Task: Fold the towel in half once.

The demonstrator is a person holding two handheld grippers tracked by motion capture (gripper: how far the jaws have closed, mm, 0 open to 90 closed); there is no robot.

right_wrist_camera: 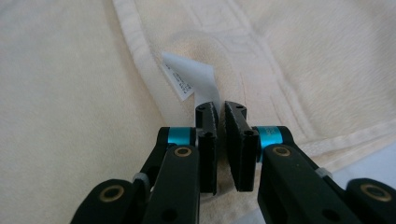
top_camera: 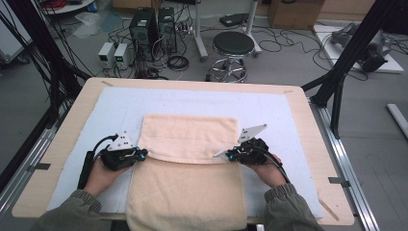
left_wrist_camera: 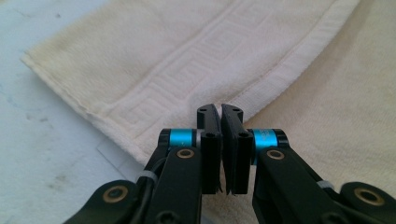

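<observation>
The cream towel [top_camera: 187, 163], folded once and overhanging the tabletop's [top_camera: 62, 144] near edge, has its folded-over hem pinched at both corners by the closed jaws of the left gripper [top_camera: 141, 154] and right gripper [top_camera: 230, 154], so any lift should keep both level and the hem taut.

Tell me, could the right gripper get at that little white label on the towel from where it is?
Probably yes. The white label sticks up from the towel's hem just beyond the right gripper, with nothing between them, though its jaws are shut and would need opening.
</observation>
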